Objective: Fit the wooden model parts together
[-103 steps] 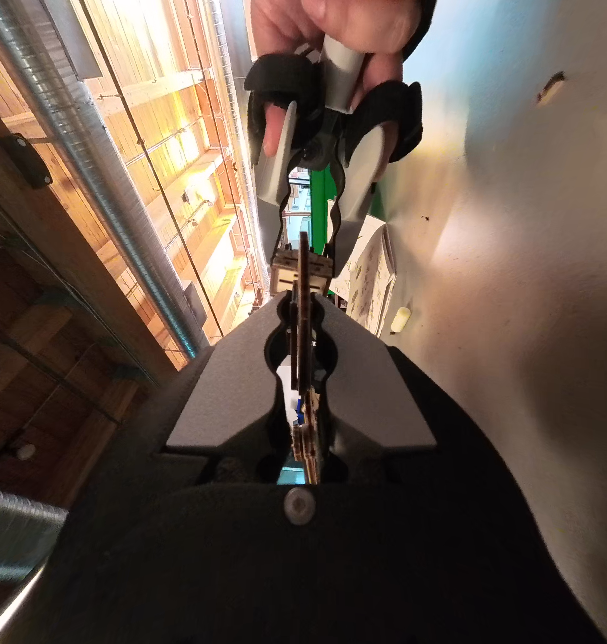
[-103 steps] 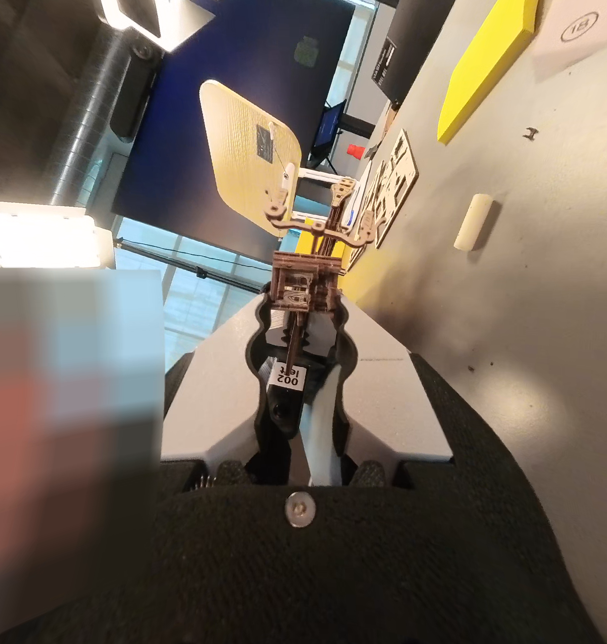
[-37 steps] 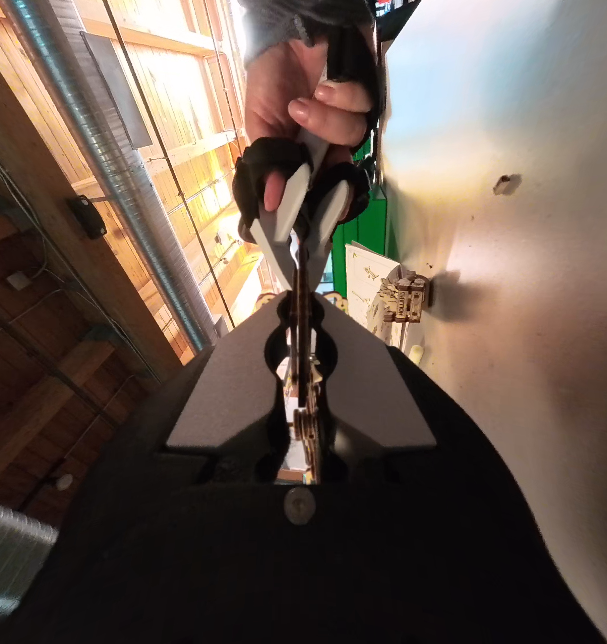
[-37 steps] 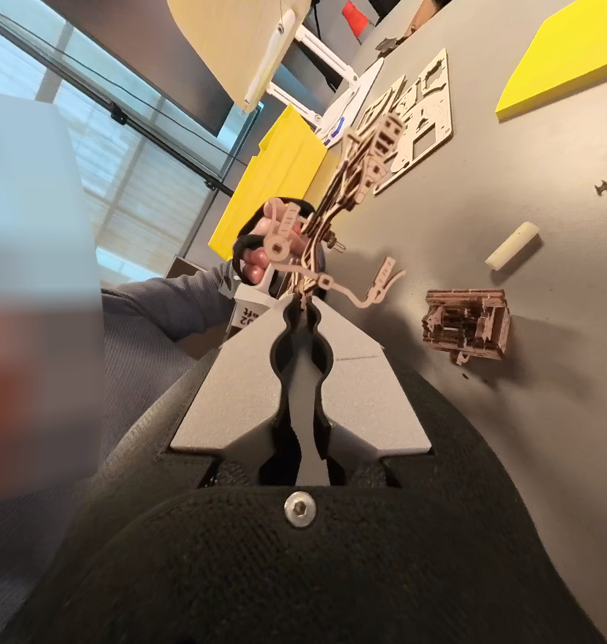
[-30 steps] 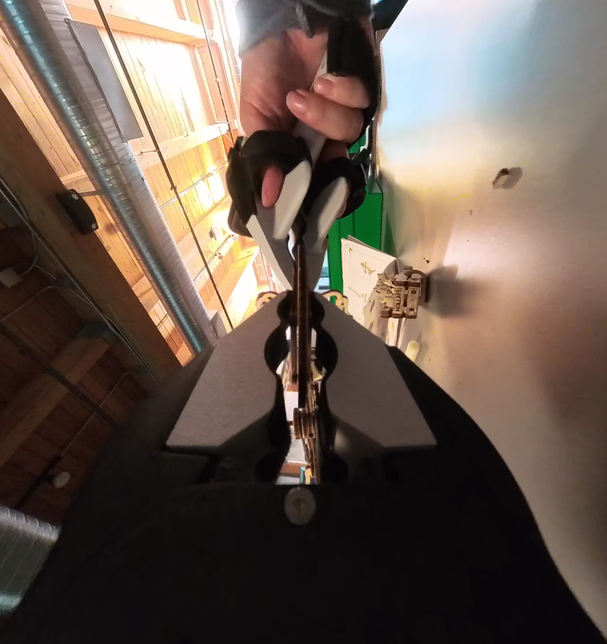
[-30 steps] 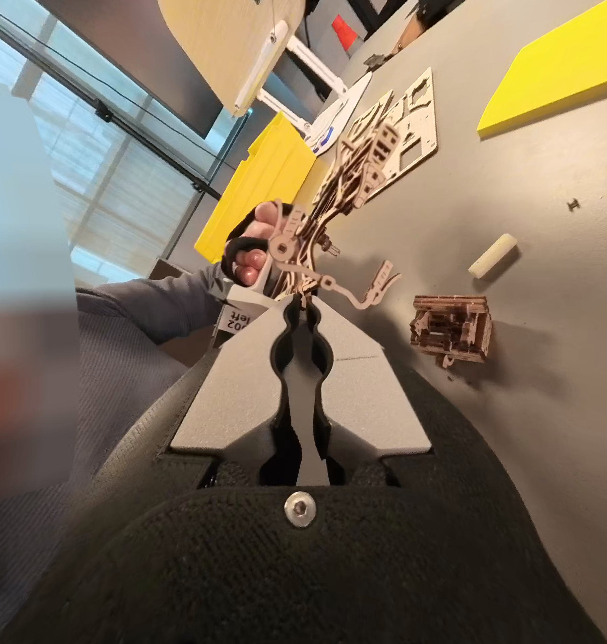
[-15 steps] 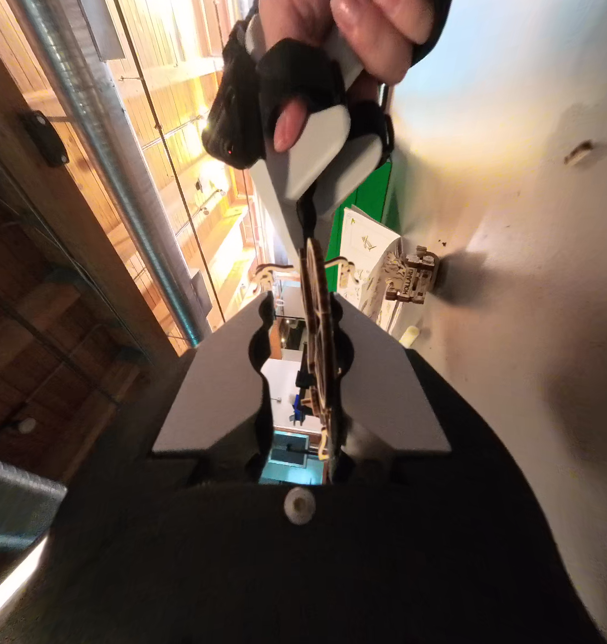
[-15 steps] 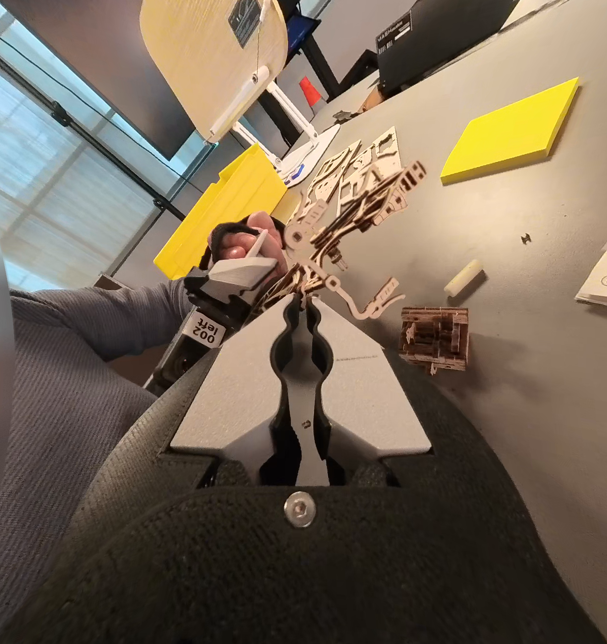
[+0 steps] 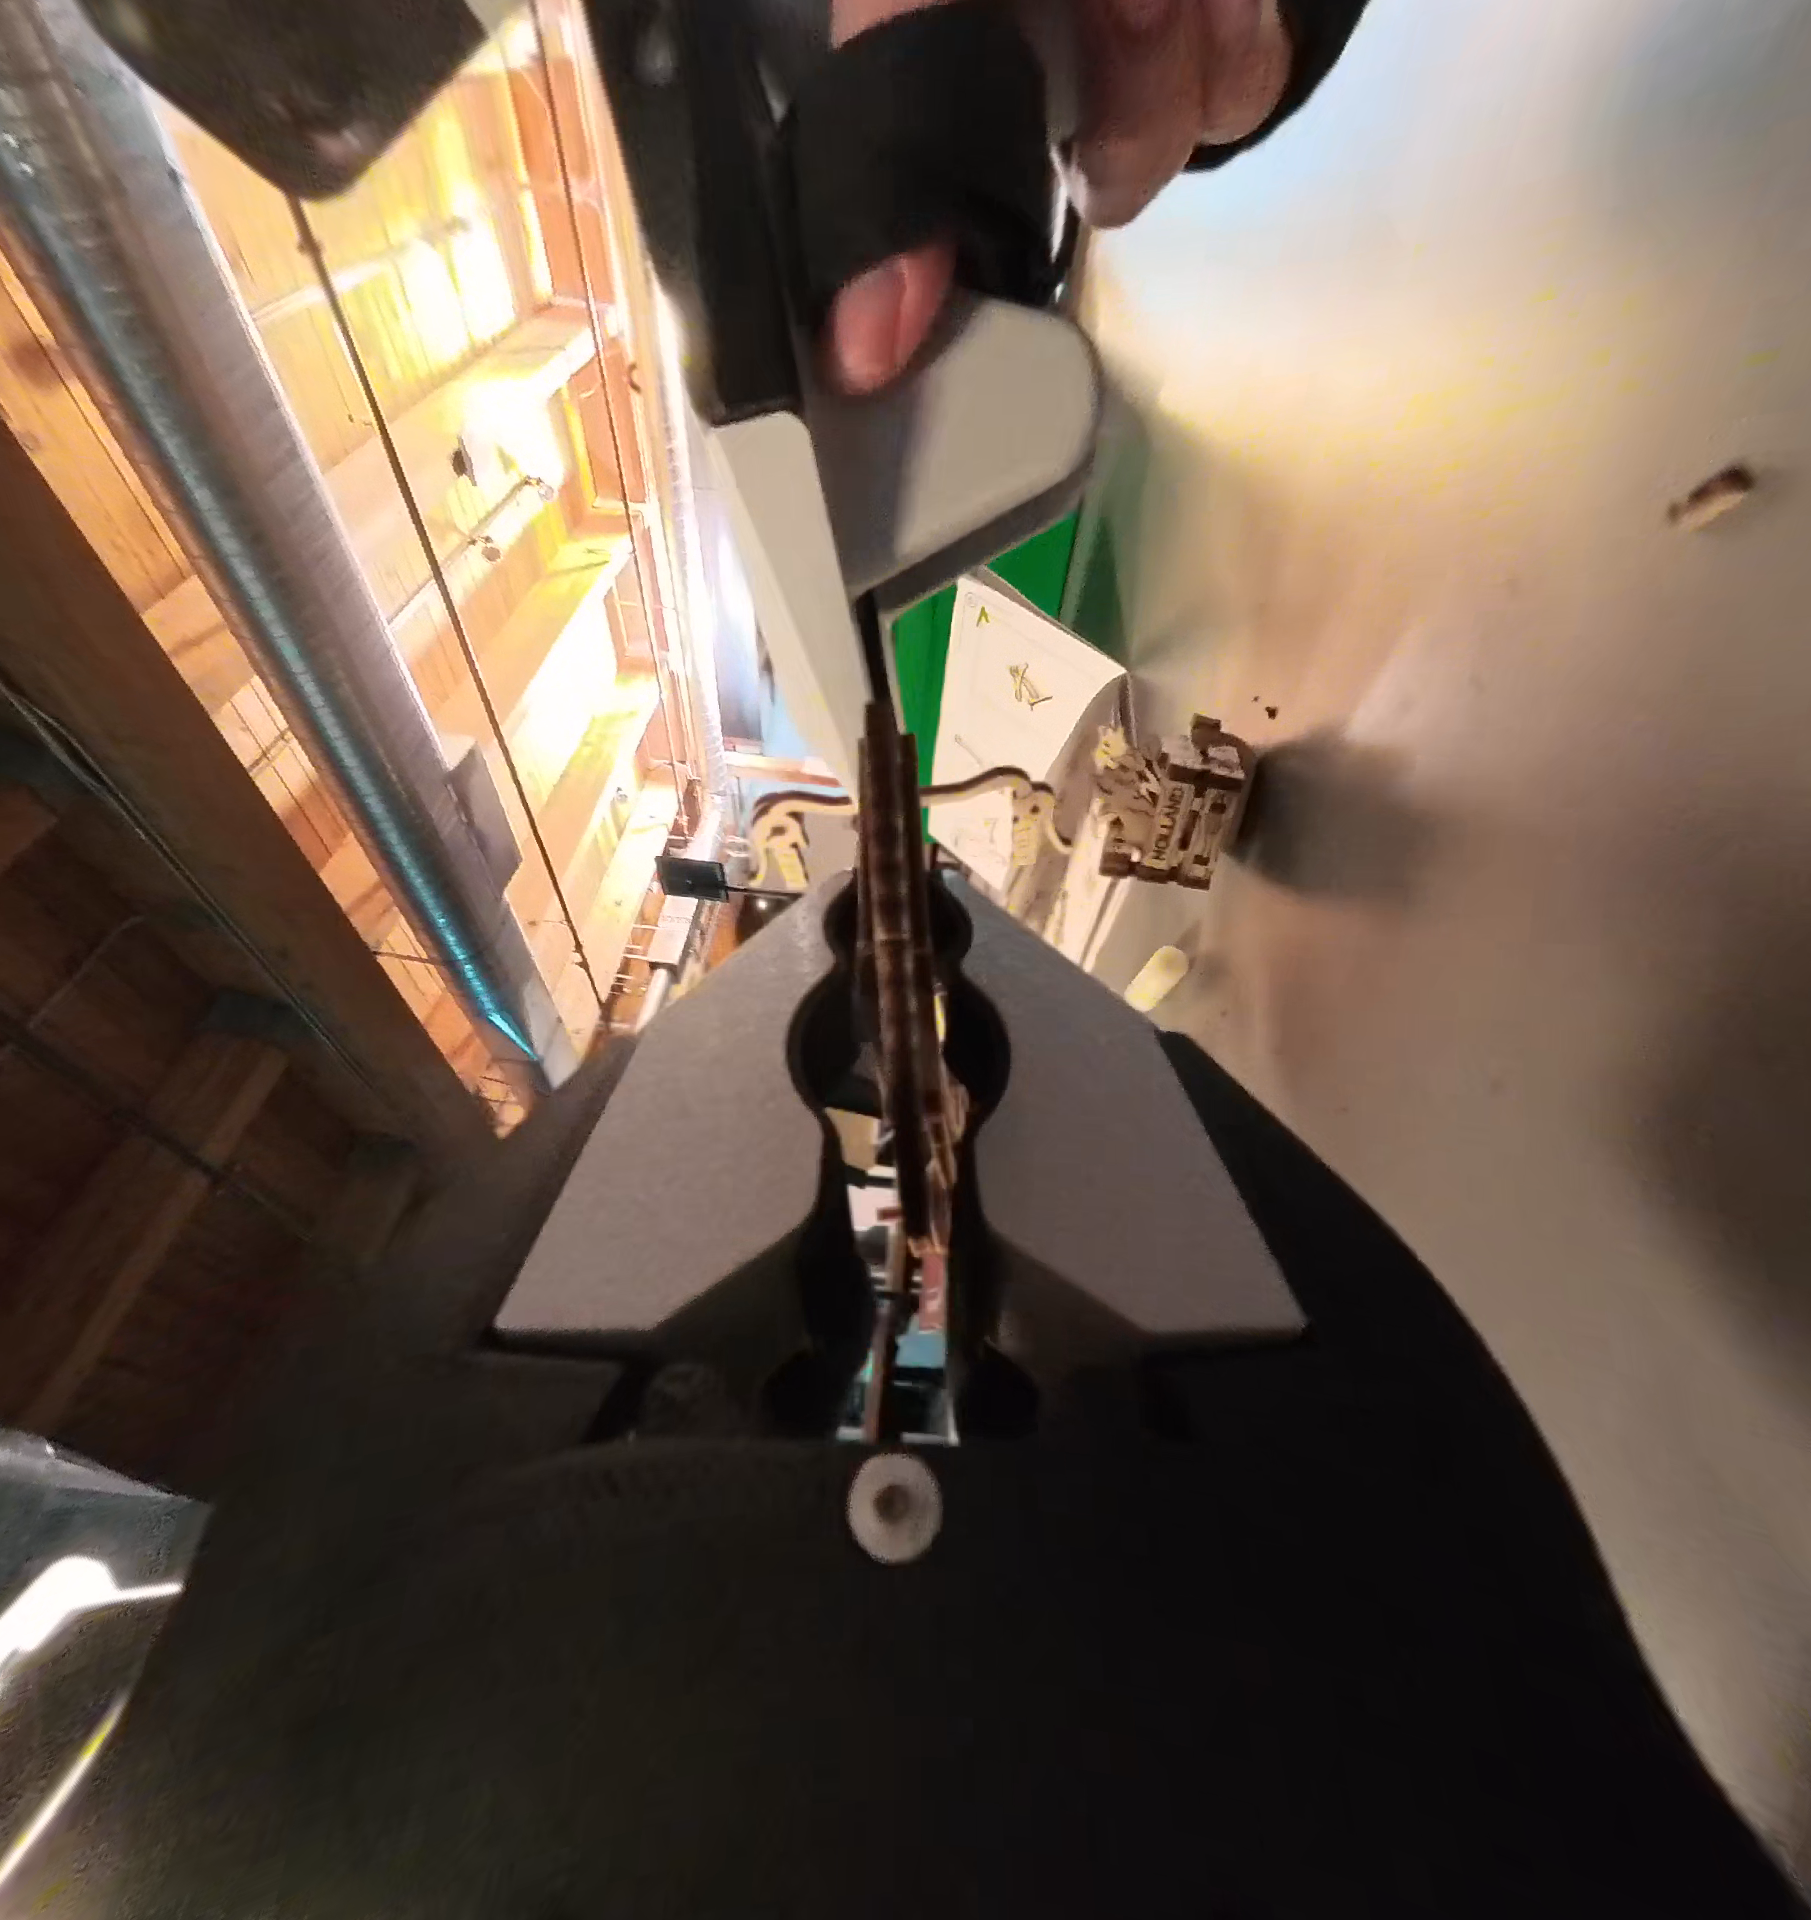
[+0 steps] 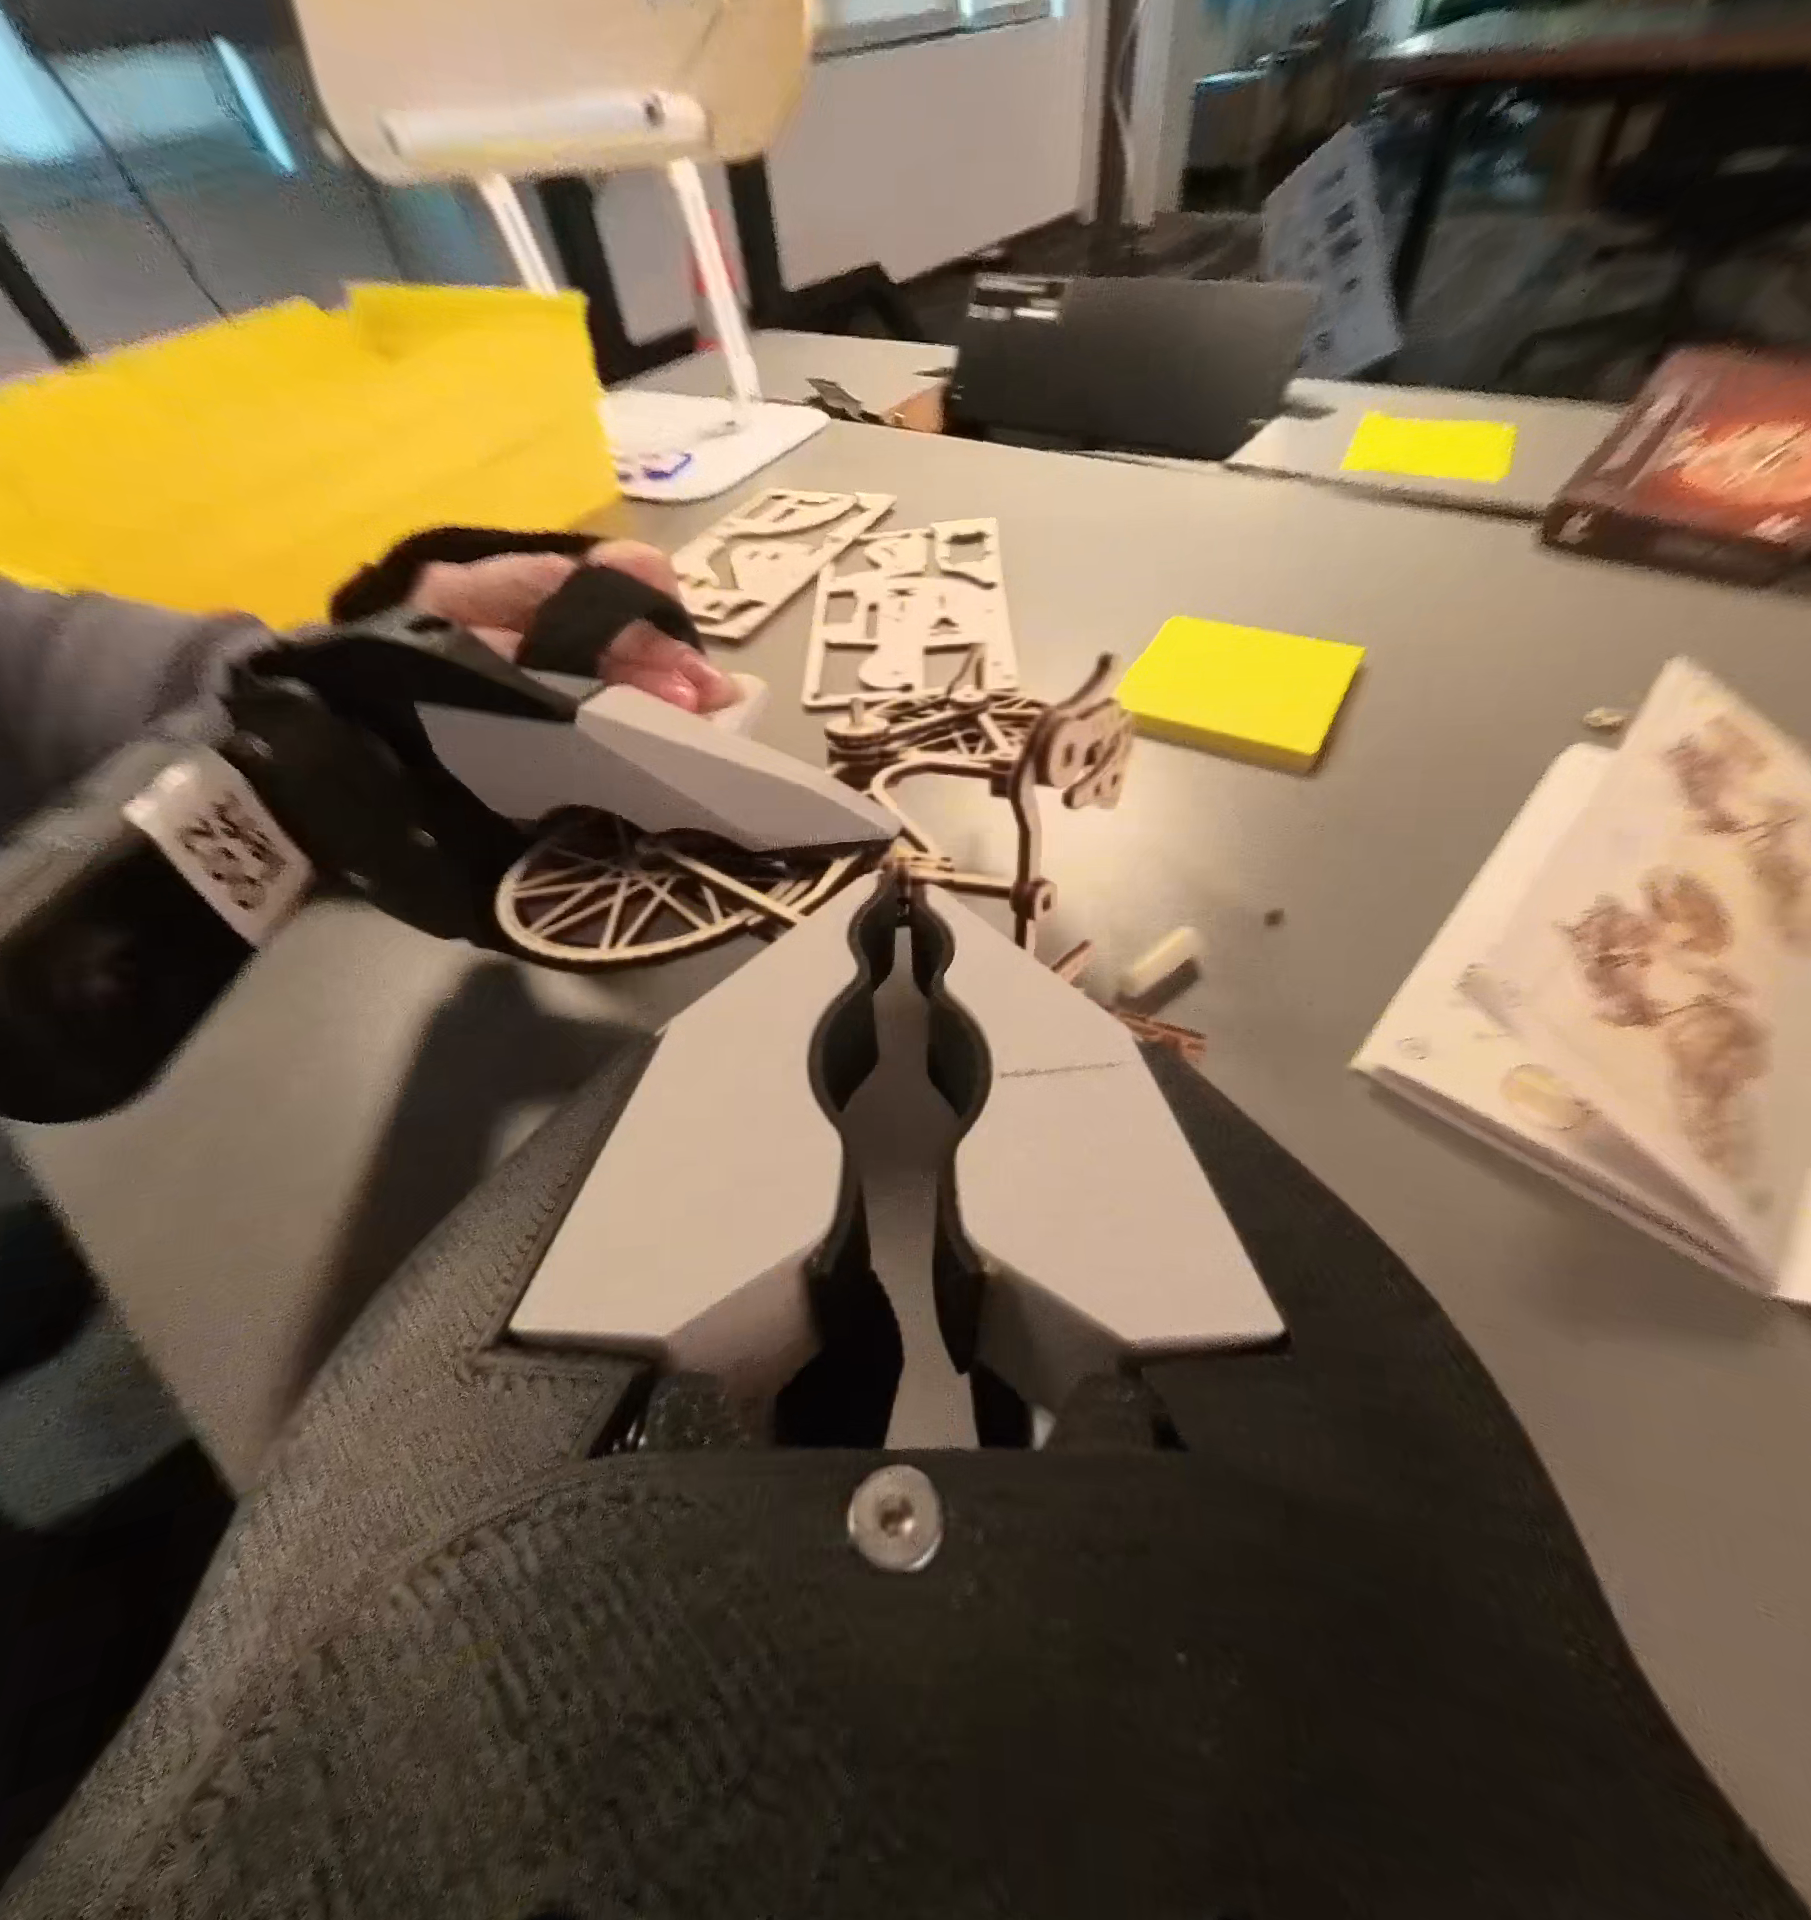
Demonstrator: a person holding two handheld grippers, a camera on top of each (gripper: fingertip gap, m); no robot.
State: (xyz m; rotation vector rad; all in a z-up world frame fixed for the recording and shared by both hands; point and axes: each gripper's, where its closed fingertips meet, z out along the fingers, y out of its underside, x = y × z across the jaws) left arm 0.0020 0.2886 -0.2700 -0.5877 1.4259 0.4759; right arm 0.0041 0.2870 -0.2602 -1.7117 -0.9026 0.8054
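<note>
A wooden bicycle model (image 10: 620, 904) hangs low over the grey table (image 10: 1296, 831), wheel flat, handlebar (image 10: 1077, 748) raised. My left gripper (image 9: 890, 883) is shut on it, and the model shows edge-on between its fingers. In the right wrist view the left gripper (image 10: 672, 769) clamps the wheel from the left. My right gripper (image 10: 896, 883) is shut on the thin frame by the wheel's rim. It also shows in the left wrist view (image 9: 870, 665), coming down from above. A small wooden block assembly (image 9: 1176, 810) lies on the table, apart from both grippers.
A white peg (image 10: 1155, 961) lies beside the block. An open booklet (image 10: 1659, 956) lies at the right, a yellow pad (image 10: 1244, 686) behind the model, cut-out wooden sheets (image 10: 911, 613) farther back. A yellow bin (image 10: 257, 457), a black laptop (image 10: 1119, 364) and a dark box (image 10: 1711, 468) stand at the table's far side. Less than 4 cm separates the two grippers' tips.
The right gripper let go of the small block, which now lies on the table, and closed on the bicycle. Both grippers have turned the model from upright to lying flat.
</note>
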